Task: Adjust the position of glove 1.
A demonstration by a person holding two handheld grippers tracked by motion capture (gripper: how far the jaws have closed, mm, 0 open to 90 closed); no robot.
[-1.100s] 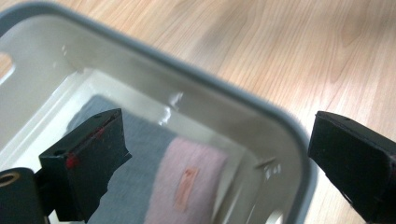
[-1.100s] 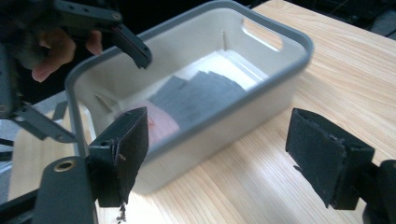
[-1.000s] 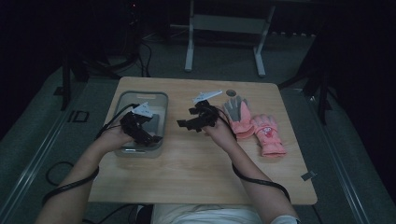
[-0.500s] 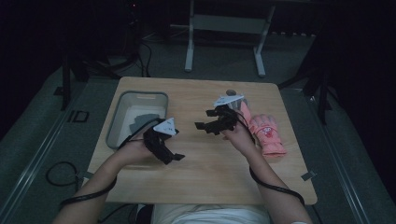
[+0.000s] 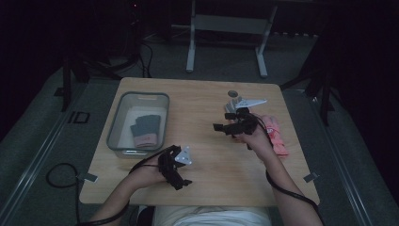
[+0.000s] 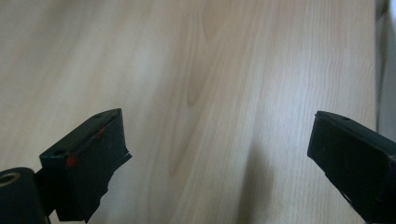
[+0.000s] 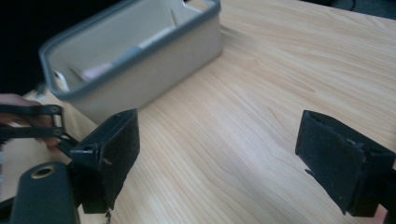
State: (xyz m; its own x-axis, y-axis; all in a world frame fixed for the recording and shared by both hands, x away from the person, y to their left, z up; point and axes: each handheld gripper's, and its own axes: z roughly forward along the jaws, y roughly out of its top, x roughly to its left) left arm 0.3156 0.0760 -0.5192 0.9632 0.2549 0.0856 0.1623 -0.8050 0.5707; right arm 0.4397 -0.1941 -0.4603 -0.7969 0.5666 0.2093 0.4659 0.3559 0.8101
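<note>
A dark glove with a pink cuff (image 5: 144, 130) lies inside the grey bin (image 5: 115, 123) at the table's left. My left gripper (image 5: 178, 176) hovers near the front edge of the table, right of the bin. Its jaws stand wide open over bare wood (image 6: 217, 154). My right gripper (image 5: 221, 126) is held above the table's middle right, open and empty (image 7: 217, 154), and faces the bin (image 7: 140, 51). Pink gloves (image 5: 278, 137) lie beside the right hand. A grey glove (image 5: 233, 105) lies just beyond that gripper, partly hidden by it.
The wooden table (image 5: 202, 96) has bare surface between the bin and the right hand. Metal stand legs (image 5: 226, 42) and cables are on the dark floor behind. In the right gripper view the other hand and its gripper (image 7: 28, 122) appear at the left.
My left gripper came out of the bin and drew back to the table's front, leaving the dark glove inside. My right gripper shifted a little right and nearer the person.
</note>
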